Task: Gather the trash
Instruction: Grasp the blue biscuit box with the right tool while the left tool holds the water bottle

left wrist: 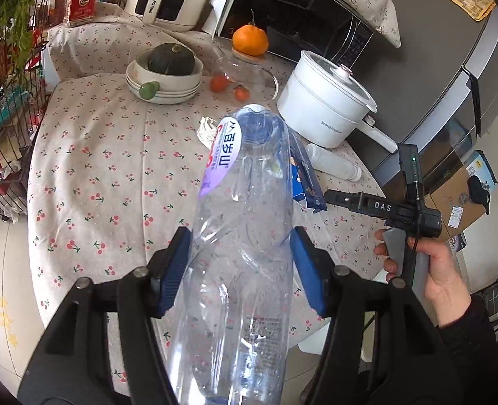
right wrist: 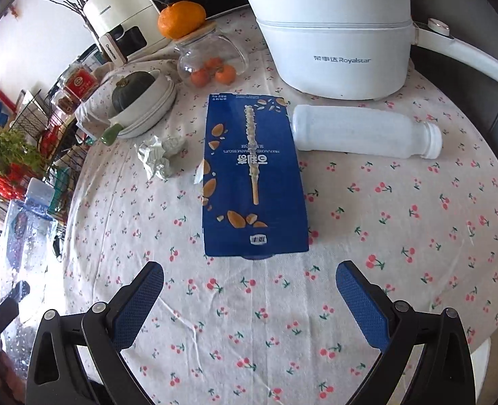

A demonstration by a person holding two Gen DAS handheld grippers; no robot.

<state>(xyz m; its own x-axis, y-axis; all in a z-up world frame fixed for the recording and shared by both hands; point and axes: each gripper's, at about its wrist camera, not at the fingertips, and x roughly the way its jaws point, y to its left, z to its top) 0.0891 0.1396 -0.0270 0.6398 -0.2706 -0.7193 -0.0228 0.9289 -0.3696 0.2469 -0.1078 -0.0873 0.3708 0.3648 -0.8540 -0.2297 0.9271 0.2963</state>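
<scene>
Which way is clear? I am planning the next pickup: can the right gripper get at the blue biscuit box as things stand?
Probably yes. The right gripper is open and empty, and the blue biscuit box lies flat straight ahead of it, with only bare tablecloth between. The white bottle lies close beside the box's far end.

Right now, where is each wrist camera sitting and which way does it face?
Left wrist: behind the left gripper, angled down over the table; its pads clamp a clear water bottle. The person's right hand shows, holding the right gripper's handle.
Right wrist: behind the right gripper, tilted down at a blue snack box; jaws wide open, nothing between them.
Shared: the box, white bottle, crumpled paper, white pot, and the water bottle, at the right view's left edge.
</scene>
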